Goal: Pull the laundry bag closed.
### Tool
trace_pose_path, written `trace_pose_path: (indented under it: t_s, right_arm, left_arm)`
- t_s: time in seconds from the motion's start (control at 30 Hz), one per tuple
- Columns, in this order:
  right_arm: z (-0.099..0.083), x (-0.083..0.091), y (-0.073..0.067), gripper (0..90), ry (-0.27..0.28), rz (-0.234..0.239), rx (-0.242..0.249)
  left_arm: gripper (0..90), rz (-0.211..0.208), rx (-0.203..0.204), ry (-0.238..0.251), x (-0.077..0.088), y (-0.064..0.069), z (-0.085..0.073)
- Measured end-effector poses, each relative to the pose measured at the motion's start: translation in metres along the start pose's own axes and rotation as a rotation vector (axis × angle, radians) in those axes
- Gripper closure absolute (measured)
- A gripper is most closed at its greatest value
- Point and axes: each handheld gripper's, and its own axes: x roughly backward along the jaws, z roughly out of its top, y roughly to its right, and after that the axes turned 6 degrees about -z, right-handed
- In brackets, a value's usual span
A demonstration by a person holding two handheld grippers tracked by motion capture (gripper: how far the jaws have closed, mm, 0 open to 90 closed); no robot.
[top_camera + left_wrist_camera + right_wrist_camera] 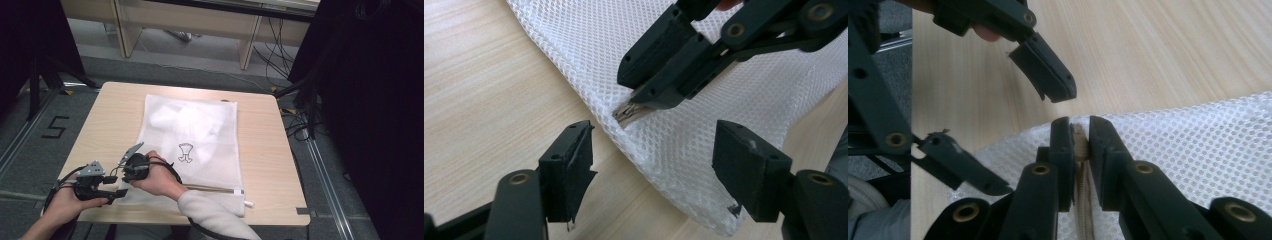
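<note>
Item 1: white mesh laundry bag (192,145), flat on wooden table (272,150), centre to near edge. Small black printed emblem (185,152) on the mesh; white contents bulk toward the far end. Zipper (212,188) runs along the near edge, white pull tab (248,203) at its right end.

Item 2: your right gripper (1079,132), at the bag's near-left corner. Jaws pinched tight on the tan zipper tape (1079,142), mesh bunched up round them. In the left gripper view the same jaws nip that corner, a bit of metallic zipper showing at the tip.

Item 3: your left gripper (651,170), just beside the right, off the bag's left corner. Jaws spread wide, nothing between the pads; bag corner lies on the table betw. them, not pressed.

Item 4: hands. Your left hand (67,200) at the near-left table edge; right hand (160,181) w/ pale sleeve (215,217) crossing over the bag's near edge.

Surrounds: grey floor, "5" (54,127) marked left of table; cables (280,55) beyond the far side.
</note>
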Motion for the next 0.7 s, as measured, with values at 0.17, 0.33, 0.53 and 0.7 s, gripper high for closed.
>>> trace_pose_path:
  t_s: [0.17, 0.33, 0.53, 0.7]
  right_arm:
    - [0.002, 0.008, 0.0, 81.9, 0.017, -0.002, 0.011]
    - [0.003, 0.01, -0.001, 82.0, 0.027, -0.004, 0.01]
    - [0.002, 0.011, -0.001, 81.9, 0.03, -0.005, 0.016]
    - [0.002, 0.013, -0.001, 82.0, 0.025, -0.008, 0.024]
  left_arm:
    - [35.0, -0.01, 0.006, -0.013, -0.003, 0.0, 0.001]
    - [39.3, -0.031, 0.038, -0.02, -0.006, -0.002, 0.001]
    - [47.6, -0.06, 0.08, -0.019, -0.01, -0.005, 0.002]
    - [60.4, -0.054, 0.049, -0.072, -0.009, -0.008, 0.003]
